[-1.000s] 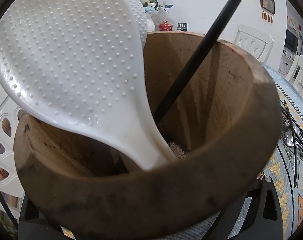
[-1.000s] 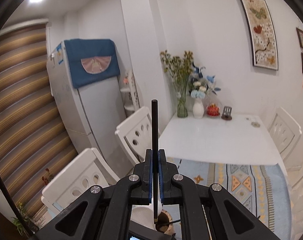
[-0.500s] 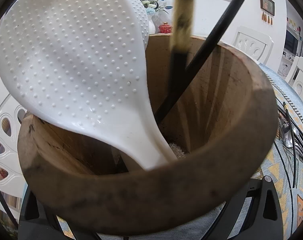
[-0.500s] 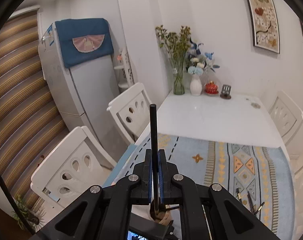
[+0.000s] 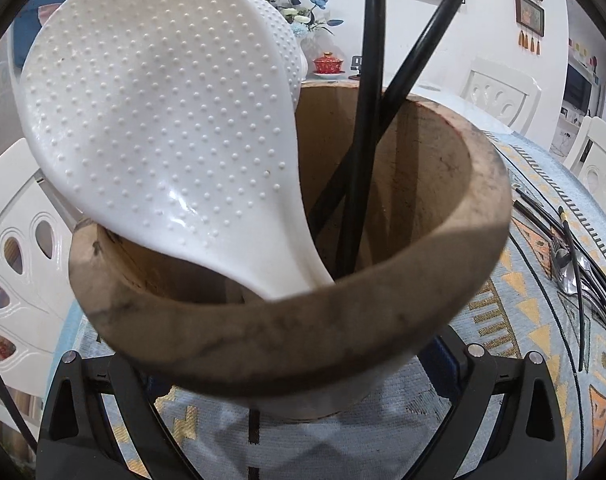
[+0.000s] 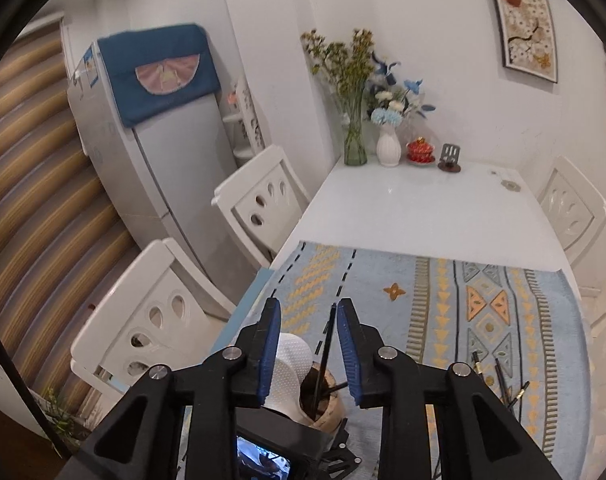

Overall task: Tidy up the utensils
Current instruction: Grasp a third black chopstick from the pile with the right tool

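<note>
My left gripper (image 5: 271, 384) is shut on a wooden holder (image 5: 287, 332), one finger on each side of its base. In the holder lean two white dimpled rice paddles (image 5: 155, 112) and two black chopsticks (image 5: 367, 120), which cross. In the right wrist view the holder (image 6: 327, 406) sits below my right gripper (image 6: 309, 308). Its jaws have just been opening and now stand open. One black chopstick (image 6: 327, 340) rises between the blue pads (image 6: 269, 344), and neither pad touches it.
Several loose chopsticks and metal spoons (image 5: 571, 268) lie on the patterned blue cloth (image 6: 443, 300) to the right of the holder. Vases and a red lidded bowl (image 6: 421, 150) stand at the table's far end. White chairs (image 6: 151, 320) line the table's left and right sides.
The right gripper held a black chopstick, came down over the holder and opened. That chopstick now stands in the holder beside the first one. The left gripper stayed on the holder.
</note>
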{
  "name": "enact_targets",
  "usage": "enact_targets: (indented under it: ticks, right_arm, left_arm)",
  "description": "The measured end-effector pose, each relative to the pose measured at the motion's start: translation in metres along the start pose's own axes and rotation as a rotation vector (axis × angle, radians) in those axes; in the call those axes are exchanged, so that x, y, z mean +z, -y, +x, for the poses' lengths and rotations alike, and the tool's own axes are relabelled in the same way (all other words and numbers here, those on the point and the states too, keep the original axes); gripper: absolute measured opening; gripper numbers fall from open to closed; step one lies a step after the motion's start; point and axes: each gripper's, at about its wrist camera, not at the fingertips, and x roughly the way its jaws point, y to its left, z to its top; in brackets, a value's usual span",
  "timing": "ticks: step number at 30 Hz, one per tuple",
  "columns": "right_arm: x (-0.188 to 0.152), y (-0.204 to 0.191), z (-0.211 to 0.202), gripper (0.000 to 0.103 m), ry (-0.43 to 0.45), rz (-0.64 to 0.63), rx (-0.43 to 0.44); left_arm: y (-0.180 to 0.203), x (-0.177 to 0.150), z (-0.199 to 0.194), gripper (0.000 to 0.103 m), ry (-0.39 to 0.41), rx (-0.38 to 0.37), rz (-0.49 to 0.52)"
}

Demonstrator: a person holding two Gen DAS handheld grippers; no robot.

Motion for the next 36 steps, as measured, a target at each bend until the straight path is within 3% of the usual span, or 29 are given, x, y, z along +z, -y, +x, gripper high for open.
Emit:
enact_targets:
  ticks: [5, 10, 17, 23, 30, 36]
  right_arm:
    - [0.004, 0.014, -0.046, 0.052, 0.107, 0.021, -0.049]
    - [0.003, 0.041, -0.087, 0.055, 0.158, 0.080, -0.126]
    - [-0.019, 0.091, -0.119, 0.057, 0.151, 0.201, -0.215]
    - [-0.053, 0.131, -0.114, 0.064, 0.067, 0.291, -0.272]
    - [-0.105, 0.165, -0.069, 0.064, -0.112, 0.376, -0.301]
    - [-0.149, 0.184, -0.027, 0.048, -0.272, 0.489, -0.245]
  left_arm:
    - [0.000, -0.002, -0.002, 0.099, -0.002, 0.001, 0.003]
    - [0.003, -0.001, 0.000, 0.099, -0.008, 0.009, 0.009]
    - [0.006, 0.000, 0.007, 0.099, -0.013, 0.010, 0.013]
    - [0.008, 0.001, 0.008, 0.099, -0.013, 0.010, 0.013]
    - [0.011, 0.001, 0.011, 0.099, -0.019, 0.008, 0.012]
    - [0.010, 0.000, 0.011, 0.099, -0.020, 0.010, 0.012]
